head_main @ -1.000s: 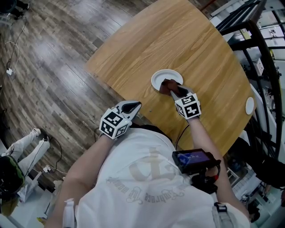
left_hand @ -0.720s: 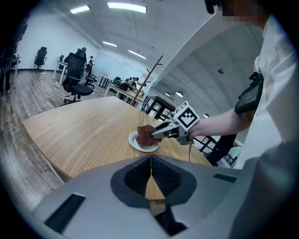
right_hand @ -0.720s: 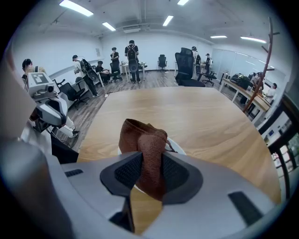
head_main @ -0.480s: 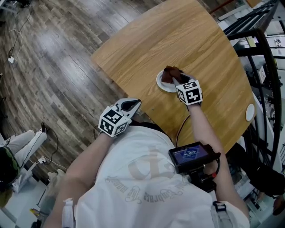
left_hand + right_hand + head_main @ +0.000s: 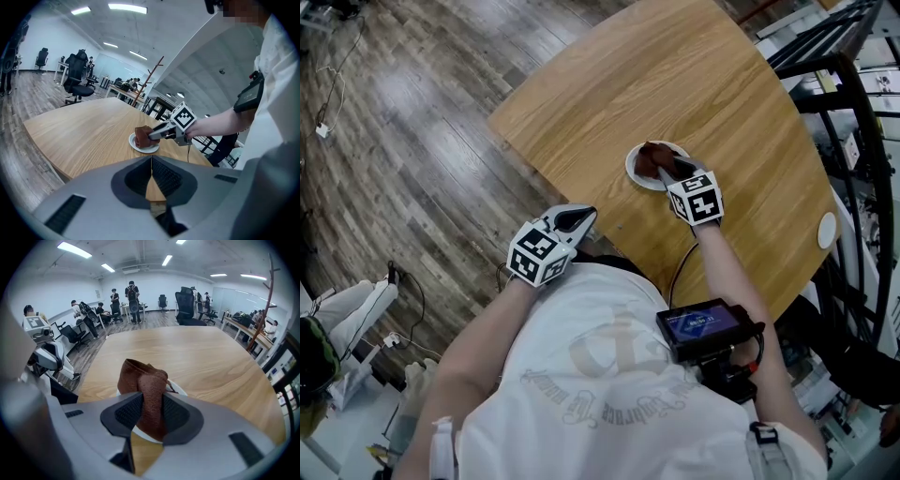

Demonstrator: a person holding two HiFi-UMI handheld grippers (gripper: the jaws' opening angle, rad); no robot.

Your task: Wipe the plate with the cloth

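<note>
Both jaws of the right gripper pinch a nubby brown cloth, arm stretched out, and the cloth is bunched on the small round white plate. Meanwhile the left gripper, jaws together and empty, hovers by the wooden table, at its near edge.

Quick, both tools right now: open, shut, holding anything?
Left tool: shut, nothing between its jaws.
Right tool: shut on the brown cloth, which is over the white plate.

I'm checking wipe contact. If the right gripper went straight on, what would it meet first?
Most likely the plate: the right gripper points down at it, with the clamped cloth leading; whether they touch yet is unclear.
</note>
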